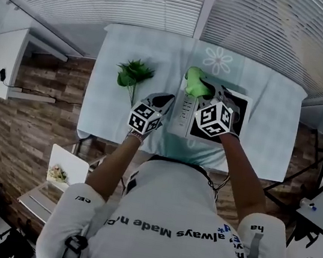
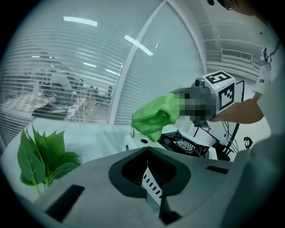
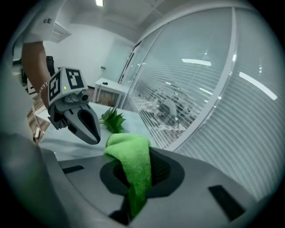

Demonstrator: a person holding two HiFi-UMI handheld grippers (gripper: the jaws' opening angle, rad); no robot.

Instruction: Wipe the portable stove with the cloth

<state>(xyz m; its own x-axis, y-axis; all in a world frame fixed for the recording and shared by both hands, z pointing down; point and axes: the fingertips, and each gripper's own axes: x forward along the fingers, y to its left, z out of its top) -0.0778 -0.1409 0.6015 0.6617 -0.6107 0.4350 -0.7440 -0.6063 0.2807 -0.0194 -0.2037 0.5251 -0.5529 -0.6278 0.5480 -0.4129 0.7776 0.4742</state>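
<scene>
My right gripper (image 1: 209,93) clamps the green cloth (image 1: 195,82) over the portable stove (image 1: 182,115). My left gripper (image 1: 161,100) is closed and empty beside it. Wiping seems about to start, so next I lower the cloth onto the stove.

The head view looks steeply down from above the person's shoulders onto the table (image 1: 161,52) and takes in its whole top from well above. The left gripper view sits low and close behind its own jaws. It faces across the table toward the portable stove (image 2: 185,144), the cloth (image 2: 156,118) and the right hand-held gripper (image 2: 185,107). The right gripper view, equally close, shows the left hand-held gripper (image 3: 91,129) at its left. All three views share the plant (image 1: 134,72) and the glass wall with blinds (image 3: 209,89).
</scene>
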